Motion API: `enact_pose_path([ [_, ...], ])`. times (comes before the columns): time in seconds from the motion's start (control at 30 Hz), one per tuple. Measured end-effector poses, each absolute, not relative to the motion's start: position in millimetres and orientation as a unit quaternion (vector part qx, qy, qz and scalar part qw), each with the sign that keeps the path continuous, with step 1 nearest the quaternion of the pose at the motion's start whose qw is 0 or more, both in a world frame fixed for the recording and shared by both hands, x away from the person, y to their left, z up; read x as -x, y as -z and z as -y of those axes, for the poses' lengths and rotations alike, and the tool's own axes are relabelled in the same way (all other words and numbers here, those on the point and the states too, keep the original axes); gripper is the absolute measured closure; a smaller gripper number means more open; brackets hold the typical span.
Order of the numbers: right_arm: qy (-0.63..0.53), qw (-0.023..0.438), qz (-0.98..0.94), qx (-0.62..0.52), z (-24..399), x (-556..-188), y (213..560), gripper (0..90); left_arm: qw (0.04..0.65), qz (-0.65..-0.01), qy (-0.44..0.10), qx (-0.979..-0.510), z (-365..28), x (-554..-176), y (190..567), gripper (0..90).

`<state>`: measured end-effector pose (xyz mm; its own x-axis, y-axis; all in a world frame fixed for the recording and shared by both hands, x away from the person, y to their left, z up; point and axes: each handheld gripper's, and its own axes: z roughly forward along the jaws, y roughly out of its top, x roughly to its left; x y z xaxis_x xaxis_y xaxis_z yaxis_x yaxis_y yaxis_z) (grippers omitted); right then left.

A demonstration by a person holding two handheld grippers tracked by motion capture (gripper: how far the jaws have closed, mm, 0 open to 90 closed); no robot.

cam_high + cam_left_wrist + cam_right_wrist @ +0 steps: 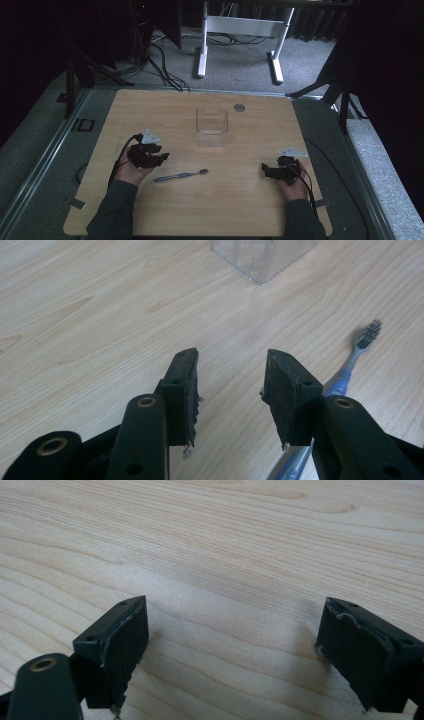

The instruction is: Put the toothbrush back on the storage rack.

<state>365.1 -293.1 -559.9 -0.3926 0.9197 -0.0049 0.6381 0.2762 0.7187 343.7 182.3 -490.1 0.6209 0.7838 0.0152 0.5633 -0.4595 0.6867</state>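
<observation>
— At the table's nine o'clock side, how is the left gripper [159, 156] found?
— Its jaws are spread, with bare wood between them. A blue toothbrush [181, 175] is seen lying flat just beside it, at its four o'clock, bristles toward three o'clock.
— And the right gripper [266, 170]?
— Held spread wide over bare table [240, 210], well apart from the toothbrush.
— Farther out?
— A clear container [212, 125] is noted standing at twelve o'clock from the toothbrush.
</observation>
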Motion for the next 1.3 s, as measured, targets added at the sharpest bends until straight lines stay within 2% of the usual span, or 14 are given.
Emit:
enact_pose_path([
  [1.3,-0.324,0.216,-0.769,-0.507,293.1,-365.0,559.8,12.7,0.325,-0.359,-0.157,-0.861,-165.0,-340.3,483.3,56.2],
])
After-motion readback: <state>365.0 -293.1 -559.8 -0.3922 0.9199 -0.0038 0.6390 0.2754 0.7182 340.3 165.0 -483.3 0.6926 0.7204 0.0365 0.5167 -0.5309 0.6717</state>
